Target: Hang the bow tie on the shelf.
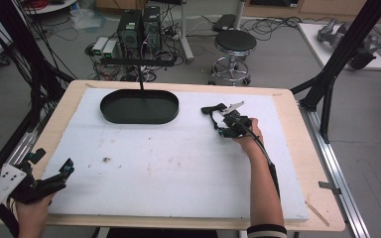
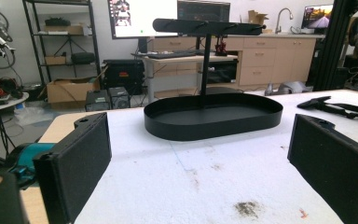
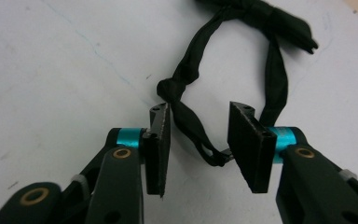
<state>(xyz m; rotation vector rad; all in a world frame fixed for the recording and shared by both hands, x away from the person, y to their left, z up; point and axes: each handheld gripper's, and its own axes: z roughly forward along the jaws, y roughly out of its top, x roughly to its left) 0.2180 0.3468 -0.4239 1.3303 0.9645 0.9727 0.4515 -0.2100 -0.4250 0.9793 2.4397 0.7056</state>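
Left gripper (image 1: 54, 174): it is held at the near left corner of the table, over the edge of the white board (image 1: 168, 163). Its jaws are spread wide apart and nothing is held between them.
Dark stain (image 2: 248, 208): it is seen on the board just ahead of the left gripper, between the lines of its two jaws.
Right gripper (image 3: 198, 140): it is held low over the board on the right side, pointed away from the person. Its jaws stand apart, not closed on anything.
Black strap (image 3: 191, 121): it lies on the board as a loop. One knotted part of it passes between the right gripper's jaws, close to the left-hand pad (image 3: 161, 140) as seen in the right gripper view; whether it touches cannot be told. The bow-shaped end (image 3: 279, 23) lies beyond the jaw tips.
Black oval tray (image 2: 214, 125): it stands well ahead of the left gripper, in the far half of the board, and to the left of the right gripper.
Post with crossbar (image 2: 208, 28): it rises at the far side of the tray.
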